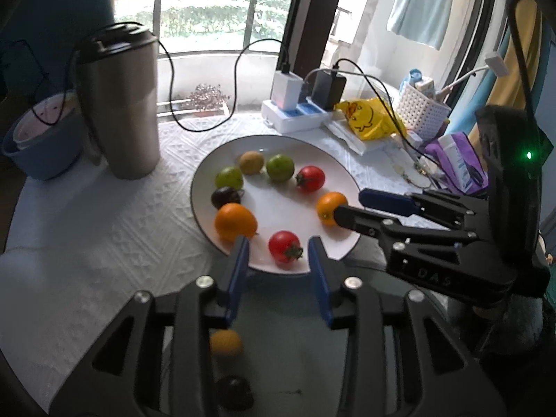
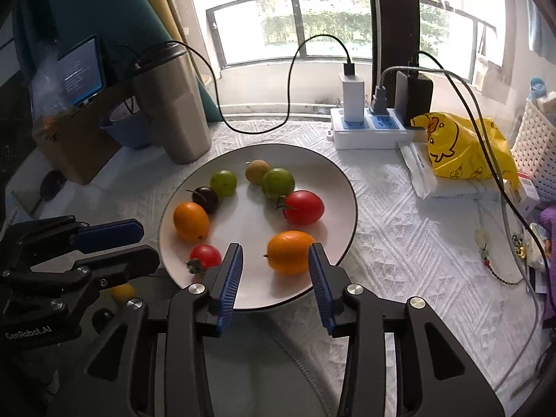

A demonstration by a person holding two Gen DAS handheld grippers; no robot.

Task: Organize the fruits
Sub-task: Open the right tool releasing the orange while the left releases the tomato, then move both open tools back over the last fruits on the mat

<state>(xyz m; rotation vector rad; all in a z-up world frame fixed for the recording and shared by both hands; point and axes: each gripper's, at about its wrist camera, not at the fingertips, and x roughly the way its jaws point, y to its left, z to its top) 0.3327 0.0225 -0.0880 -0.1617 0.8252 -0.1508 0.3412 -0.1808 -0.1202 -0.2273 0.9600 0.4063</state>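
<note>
A white plate point(image 1: 278, 208) point(image 2: 250, 226) holds several small fruits: green, red, orange, one brownish, one dark purple. My left gripper point(image 1: 278, 252) point(image 2: 151, 243) is open at the plate's near rim. A red tomato point(image 1: 284, 248) point(image 2: 205, 256) lies on the plate just past its fingertips, untouched. My right gripper point(image 2: 275, 260) point(image 1: 349, 205) is open around an orange fruit point(image 2: 290, 252) point(image 1: 329, 208) that rests on the plate, with a gap at the left pad. A yellow fruit point(image 1: 226, 342) point(image 2: 122, 292) and a dark fruit point(image 1: 236, 389) lie off the plate, under the left gripper.
A steel tumbler point(image 1: 118, 104) and a blue bowl point(image 1: 38, 146) stand left of the plate. Behind it are a power strip point(image 2: 368, 132) with chargers and looping cables, a yellow bag point(image 2: 458, 149) and a white basket point(image 1: 422, 111). A white textured cloth point(image 1: 104, 215) covers the table.
</note>
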